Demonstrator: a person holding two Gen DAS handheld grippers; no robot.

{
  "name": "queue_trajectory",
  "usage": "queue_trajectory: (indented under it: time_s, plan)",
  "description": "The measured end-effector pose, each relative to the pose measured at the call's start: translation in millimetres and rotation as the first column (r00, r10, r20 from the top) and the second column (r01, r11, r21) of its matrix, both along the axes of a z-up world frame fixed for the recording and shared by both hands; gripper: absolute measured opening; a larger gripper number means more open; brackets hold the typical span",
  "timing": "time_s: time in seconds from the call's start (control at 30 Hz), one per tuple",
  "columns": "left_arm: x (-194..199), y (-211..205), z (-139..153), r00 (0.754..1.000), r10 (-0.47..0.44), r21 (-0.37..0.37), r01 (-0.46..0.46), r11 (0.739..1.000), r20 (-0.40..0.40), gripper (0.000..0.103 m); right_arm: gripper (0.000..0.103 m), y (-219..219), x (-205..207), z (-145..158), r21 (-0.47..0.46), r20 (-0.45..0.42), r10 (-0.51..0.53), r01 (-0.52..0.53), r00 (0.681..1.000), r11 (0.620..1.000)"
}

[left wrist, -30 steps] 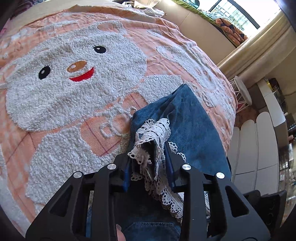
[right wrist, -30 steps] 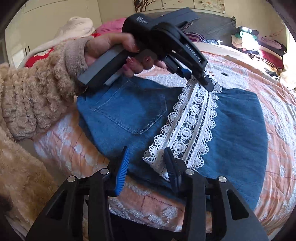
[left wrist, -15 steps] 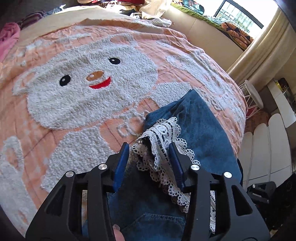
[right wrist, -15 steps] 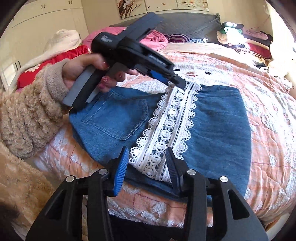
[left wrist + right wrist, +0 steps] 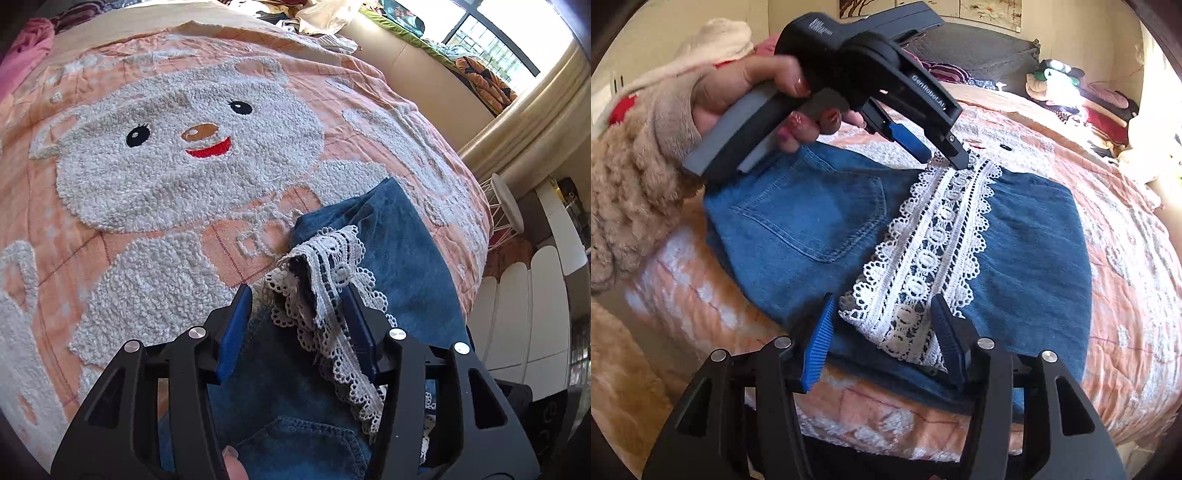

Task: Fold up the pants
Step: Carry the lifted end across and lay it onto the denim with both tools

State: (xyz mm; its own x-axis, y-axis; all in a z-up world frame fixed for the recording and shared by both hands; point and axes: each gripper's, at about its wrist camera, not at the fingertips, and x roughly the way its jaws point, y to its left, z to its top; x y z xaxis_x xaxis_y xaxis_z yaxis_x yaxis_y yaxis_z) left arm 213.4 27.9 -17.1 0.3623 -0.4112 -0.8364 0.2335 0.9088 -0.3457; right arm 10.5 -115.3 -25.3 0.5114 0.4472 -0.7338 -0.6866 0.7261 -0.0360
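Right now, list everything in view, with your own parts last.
pants: one, blue denim, folded flat at the near edge of the bed.
lace trim: one band, white, running across the pants.
back pocket: one, blue, on the left part of the pants.
bedspread: one, peach with a white fluffy bear, under the pants.
pillow: one, dark grey, at the headboard.
stool: one, white, beside the bed.
left gripper: black with blue pads, open around the far end of the lace.
right gripper: same colours, open around the near end.
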Motion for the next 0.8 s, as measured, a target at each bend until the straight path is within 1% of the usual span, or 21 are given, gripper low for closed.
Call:
queue_trajectory:
  time_s: [0.03,0.07,0.1,0.13,0.17,0.2,0.23,0.27,0.33,0.4,0.47,0.57,0.67,0.8]
  plan:
    - [4,-2,-2,1.0,0.001,-0.005,-0.001,1.0,-0.008,0.043,0.049,2,0,-2,-0.023,0.023,-0.001,0.002,1.0,1.0]
    - [8,-4,-4,1.0,0.0,-0.007,-0.001,1.0,-0.017,0.043,0.046,4,0,-5,-0.048,0.04,-0.003,0.005,0.999,0.999]
    - [11,-6,-7,1.0,-0.003,-0.009,0.002,1.0,-0.027,0.043,0.034,6,0,-7,-0.062,0.051,-0.001,0.004,0.999,0.998]
    - [14,-7,-9,0.999,0.001,-0.011,-0.001,1.0,-0.035,0.043,0.029,6,-1,-7,-0.058,0.054,0.004,-0.001,0.999,0.998]
    - [16,-10,-12,0.999,-0.005,-0.009,0.005,1.0,-0.044,0.04,0.019,5,-1,-5,-0.043,0.048,0.012,-0.01,0.999,0.999]
    - [17,-12,-13,0.999,-0.011,-0.019,0.01,1.0,-0.049,0.033,0.015,2,0,-2,-0.007,0.023,0.025,-0.024,0.999,1.0]
    - [17,-12,-15,0.998,-0.014,-0.04,0.012,0.999,-0.063,0.026,0.015,-4,2,2,0.028,0.001,0.021,-0.021,1.0,0.999]
    - [16,-11,-14,0.998,-0.008,-0.043,0.005,0.999,-0.063,0.024,0.015,-10,3,7,0.061,-0.014,0.019,-0.018,1.0,0.998]
    - [9,-9,-8,0.999,-0.007,-0.05,0.005,0.999,-0.047,0.023,0.015,-26,4,20,0.141,-0.032,0.025,-0.02,0.999,0.99]
    - [0,-7,-3,1.0,-0.007,-0.046,0.006,0.999,-0.027,0.022,0.015,-34,4,26,0.178,-0.043,0.041,-0.033,0.998,0.983]
    - [-8,-5,-1,1.0,0.001,-0.023,-0.001,1.0,-0.007,0.022,0.015,-33,3,23,0.171,-0.057,0.06,-0.05,0.997,0.984]
    - [-14,-4,-4,1.0,0.006,0.013,-0.006,1.0,0.012,0.023,0.022,-20,4,9,0.111,-0.088,0.077,-0.067,0.993,0.992]
    - [-12,-4,-10,1.0,0.013,0.015,-0.013,1.0,0.006,0.026,0.029,-9,0,4,0.074,-0.079,0.091,-0.085,0.993,0.994]
    - [-11,-2,-11,1.0,0.021,0.008,-0.021,1.0,0.019,0.027,0.034,-9,-2,11,0.084,-0.08,0.096,-0.09,0.992,0.992]
